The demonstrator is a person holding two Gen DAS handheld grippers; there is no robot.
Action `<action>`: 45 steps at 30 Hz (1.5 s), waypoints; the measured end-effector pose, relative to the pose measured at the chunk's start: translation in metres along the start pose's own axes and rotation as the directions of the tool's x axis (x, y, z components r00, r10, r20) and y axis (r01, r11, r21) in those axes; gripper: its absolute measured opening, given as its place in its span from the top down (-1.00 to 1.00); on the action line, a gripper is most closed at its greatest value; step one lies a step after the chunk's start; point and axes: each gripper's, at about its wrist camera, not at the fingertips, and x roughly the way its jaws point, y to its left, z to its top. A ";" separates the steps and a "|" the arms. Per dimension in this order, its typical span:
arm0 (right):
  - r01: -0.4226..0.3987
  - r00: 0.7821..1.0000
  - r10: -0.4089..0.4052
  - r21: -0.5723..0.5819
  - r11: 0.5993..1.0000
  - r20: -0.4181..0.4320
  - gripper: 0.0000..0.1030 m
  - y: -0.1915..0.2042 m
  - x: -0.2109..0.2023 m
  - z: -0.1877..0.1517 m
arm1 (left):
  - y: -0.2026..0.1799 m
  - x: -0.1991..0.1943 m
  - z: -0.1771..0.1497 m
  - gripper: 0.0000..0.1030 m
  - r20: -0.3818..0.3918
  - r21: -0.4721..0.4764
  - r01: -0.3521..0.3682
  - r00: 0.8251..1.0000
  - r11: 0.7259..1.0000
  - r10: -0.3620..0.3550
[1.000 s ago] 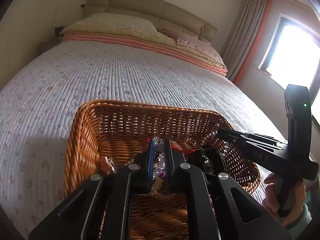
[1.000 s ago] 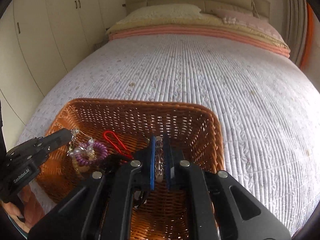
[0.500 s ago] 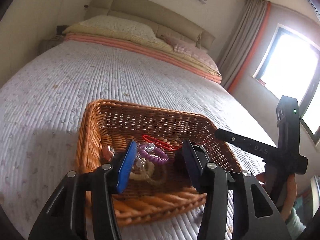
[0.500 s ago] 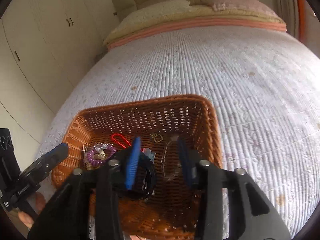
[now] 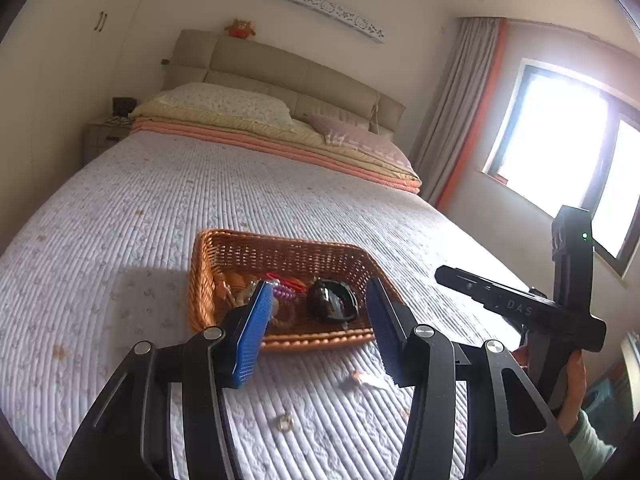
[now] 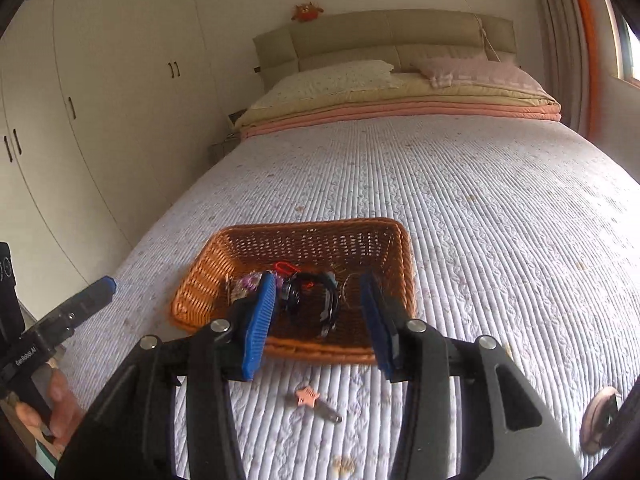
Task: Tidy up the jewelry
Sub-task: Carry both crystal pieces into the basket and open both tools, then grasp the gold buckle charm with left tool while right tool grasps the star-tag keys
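Two blue-padded grippers, left (image 5: 318, 332) released, right (image 6: 320, 320) opening, both empty; brown rectangular wicker basket (image 6: 240, 252) at 12 o'clock.

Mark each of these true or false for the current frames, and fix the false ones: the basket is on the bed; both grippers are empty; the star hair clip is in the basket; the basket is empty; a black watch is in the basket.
1. The wicker basket sits on the bed. True.
2. The left gripper and right gripper hold nothing. True.
3. The pink star hair clip lies in the basket. False: it lies on the bedspread in front of it.
4. The basket is empty. False: it holds jewelry, including purple beads.
5. A black watch lies in the basket. True.
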 end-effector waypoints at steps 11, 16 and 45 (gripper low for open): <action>0.042 0.994 -0.043 -0.015 0.999 -0.102 0.08 -0.003 0.019 -0.068 | 0.004 -0.003 -0.062 0.08 -0.100 0.014 -0.052 0.994 0.999 0.053; 0.037 0.988 -0.043 -0.046 0.998 -0.148 0.08 -0.011 0.045 -0.092 | 0.020 0.022 -0.090 0.08 -0.190 -0.004 -0.076 0.979 0.997 0.074; -0.033 0.948 -0.016 -0.147 0.989 -0.318 0.38 0.022 0.101 -0.109 | 0.027 0.078 -0.117 0.12 -0.352 0.068 -0.099 0.929 0.993 0.116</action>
